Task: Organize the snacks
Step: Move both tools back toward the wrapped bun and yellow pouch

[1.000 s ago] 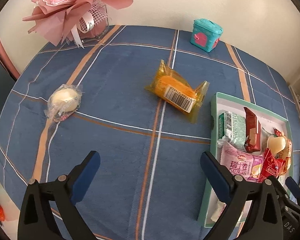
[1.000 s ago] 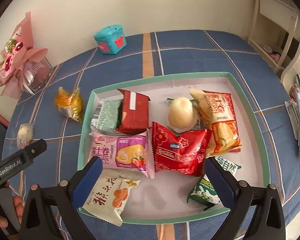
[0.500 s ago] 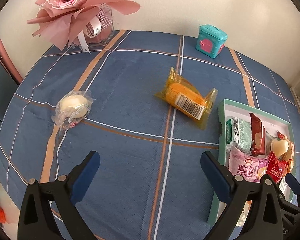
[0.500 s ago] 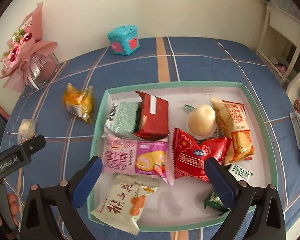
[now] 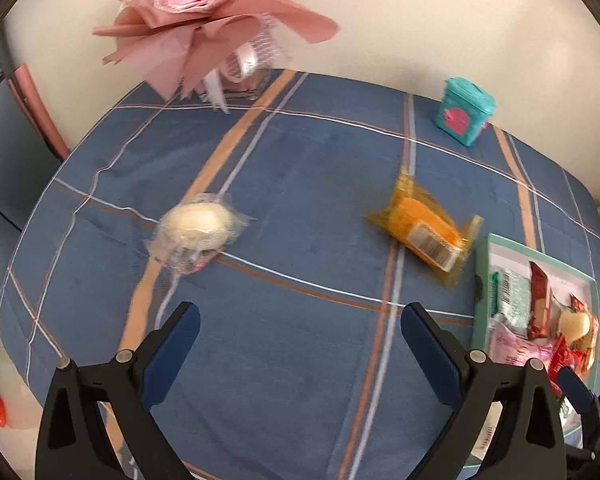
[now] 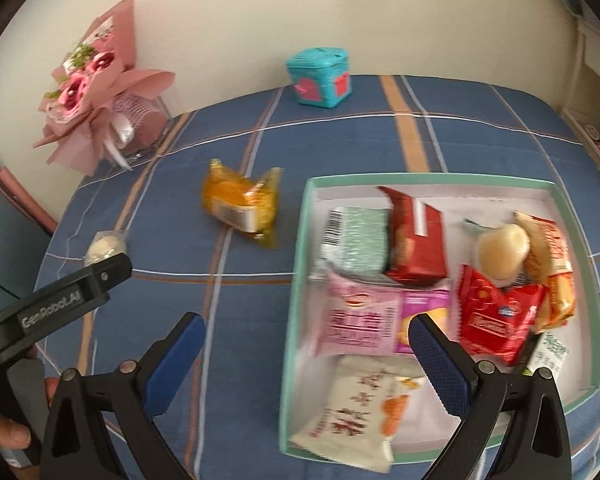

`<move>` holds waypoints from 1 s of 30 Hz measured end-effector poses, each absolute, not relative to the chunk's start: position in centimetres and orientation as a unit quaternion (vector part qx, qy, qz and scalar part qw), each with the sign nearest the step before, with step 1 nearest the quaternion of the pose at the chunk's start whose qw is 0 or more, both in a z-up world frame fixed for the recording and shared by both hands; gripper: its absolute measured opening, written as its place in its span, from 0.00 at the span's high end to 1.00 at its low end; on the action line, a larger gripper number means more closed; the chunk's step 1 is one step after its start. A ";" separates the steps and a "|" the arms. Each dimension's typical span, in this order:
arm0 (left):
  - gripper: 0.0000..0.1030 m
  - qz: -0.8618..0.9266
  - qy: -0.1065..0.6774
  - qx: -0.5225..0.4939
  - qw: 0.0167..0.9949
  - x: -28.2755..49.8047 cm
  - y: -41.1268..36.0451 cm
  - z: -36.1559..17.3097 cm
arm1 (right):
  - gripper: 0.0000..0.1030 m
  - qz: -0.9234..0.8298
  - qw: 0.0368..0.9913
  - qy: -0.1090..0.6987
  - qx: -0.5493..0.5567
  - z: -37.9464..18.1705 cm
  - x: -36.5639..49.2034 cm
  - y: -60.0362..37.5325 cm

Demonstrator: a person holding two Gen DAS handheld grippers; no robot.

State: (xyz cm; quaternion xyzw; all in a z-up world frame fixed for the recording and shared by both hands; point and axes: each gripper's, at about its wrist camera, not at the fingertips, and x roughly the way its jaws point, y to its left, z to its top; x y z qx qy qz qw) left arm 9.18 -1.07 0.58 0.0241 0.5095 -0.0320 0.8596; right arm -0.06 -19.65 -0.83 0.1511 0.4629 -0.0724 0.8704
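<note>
Item one, my left claw (image 5: 300, 332): jaws spread wide, nothing between them, held above the blue striped tablecloth (image 5: 300, 184). I keep it apart because it faces two loose snacks and must fit over one of them.

Item two, my right claw (image 6: 306, 344): jaws likewise wide apart and empty, hanging over the near left corner of the tray (image 6: 296, 280). I judge it waits there, free to tidy what lies inside.

Item three, white bun in clear wrap (image 5: 198, 226): lying on the cloth ahead and left of my left claw, well apart from the tray. Soft and slippery-looking; I expect the wrap to crinkle under the pads.

Item four, orange cake packet (image 5: 424, 230): flat on the cloth, barcode up, just beside the tray's left wall but outside it. It is the nearer of the two strays to its destination.

Item five, tray contents: a green packet (image 6: 356, 240), a red packet (image 6: 416, 236), a pink roll packet (image 6: 364, 320), a red pouch (image 6: 496, 320), a second white bun (image 6: 502, 248), an orange-striped packet (image 6: 552, 268) and a white packet (image 6: 356, 416) whose corner overhangs the near rim. They overlap loosely, so space remains.

Item six, bystanders: pink flower bouquet (image 5: 204, 24) and teal box (image 5: 464, 110) at the wall, not snacks, left where they stand.
</note>
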 end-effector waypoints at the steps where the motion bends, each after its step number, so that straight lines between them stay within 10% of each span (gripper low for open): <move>1: 0.02 -0.027 0.509 0.022 0.860 9.3 -0.6 0.6 | 0.00 -0.065 0.870 0.464 0.153 -0.9 0.2 -19.2; 30: 0.02 0.016 0.542 -0.087 0.835 13.1 9.6 -1.8 | 0.00 0.012 0.860 0.484 0.164 -3.3 4.8 -14.3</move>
